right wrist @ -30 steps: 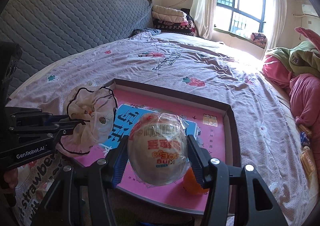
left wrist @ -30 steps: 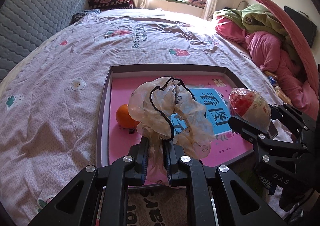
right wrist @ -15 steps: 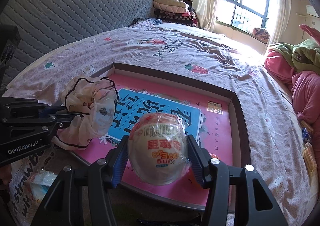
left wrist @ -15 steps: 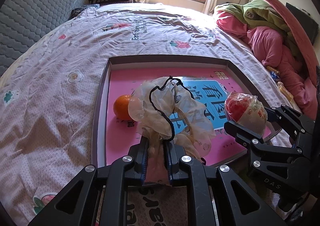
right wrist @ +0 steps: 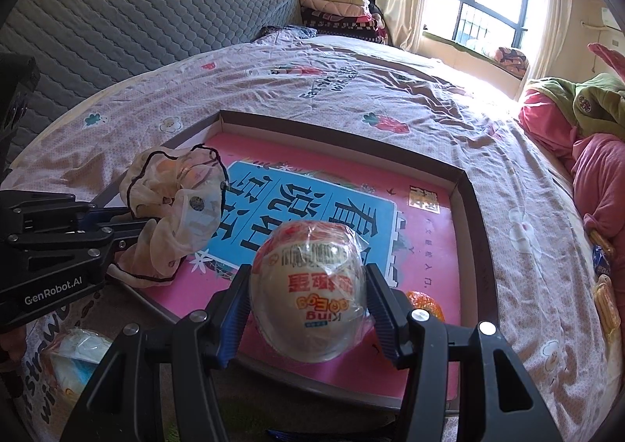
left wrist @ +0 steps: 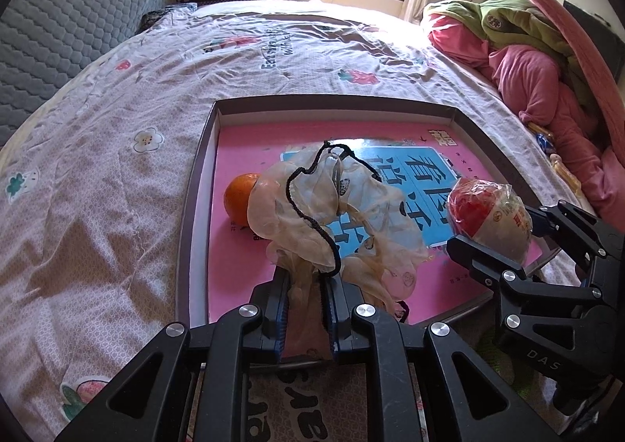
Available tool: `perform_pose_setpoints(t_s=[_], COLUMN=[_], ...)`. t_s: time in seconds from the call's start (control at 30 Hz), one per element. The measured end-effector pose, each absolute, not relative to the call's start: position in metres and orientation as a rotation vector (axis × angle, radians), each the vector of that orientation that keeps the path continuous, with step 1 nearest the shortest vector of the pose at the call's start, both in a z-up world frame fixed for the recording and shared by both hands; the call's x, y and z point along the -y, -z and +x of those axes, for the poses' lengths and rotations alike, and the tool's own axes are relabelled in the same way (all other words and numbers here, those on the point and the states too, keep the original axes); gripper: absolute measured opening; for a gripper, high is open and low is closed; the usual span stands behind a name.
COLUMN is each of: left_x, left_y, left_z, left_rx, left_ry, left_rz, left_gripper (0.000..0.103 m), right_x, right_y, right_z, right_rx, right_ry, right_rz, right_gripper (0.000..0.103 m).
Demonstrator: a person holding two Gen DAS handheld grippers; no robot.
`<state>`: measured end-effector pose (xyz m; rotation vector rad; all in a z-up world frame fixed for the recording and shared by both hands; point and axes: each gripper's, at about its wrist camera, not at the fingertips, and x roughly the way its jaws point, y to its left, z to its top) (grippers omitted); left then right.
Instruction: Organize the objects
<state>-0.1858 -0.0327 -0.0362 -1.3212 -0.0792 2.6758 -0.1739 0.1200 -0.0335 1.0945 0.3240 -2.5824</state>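
Over the tray (left wrist: 508, 180), left tool (left wrist: 305, 281) pinches scrunchie (left wrist: 332, 207); right tool (right wrist: 308, 278) clamps egg (right wrist: 308, 289).

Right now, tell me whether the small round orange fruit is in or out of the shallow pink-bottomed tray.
In. The small round orange fruit rests on the pink floor inside the shallow pink-bottomed tray, near one side wall.

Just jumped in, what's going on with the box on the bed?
The left gripper pinches a sheer, black-trimmed scrunchie over the near edge of the pink-lined box. The right gripper grips a wrapped toy egg over the box's near side. An orange already sits inside.
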Motion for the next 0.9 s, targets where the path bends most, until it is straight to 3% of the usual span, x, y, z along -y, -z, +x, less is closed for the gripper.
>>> perform_pose_setpoints(t_s=[0.27,0.43,0.9], left_x=[0.033,0.033,0.031], left_y=[0.037,0.036,0.033], left_z=[-0.186,-0.186,-0.184], left_rx=[0.087,0.083,0.078], left_ry=[-2.673,-2.676,-2.678], left_rz=[-1.326,-1.324,-1.301], left_gripper=[0.019,0.02,0.023], right_x=[-0.12,-0.121,-0.123], right_y=[0.034,0.033,0.019], right_z=[-0.174,-0.173,-0.167], right_rx=[-0.326,-0.304,-0.299], right_ry=[2.579,2.578,2.613], right_rz=[1.11,1.111,1.056], right_gripper=[0.056,0.064,0.065])
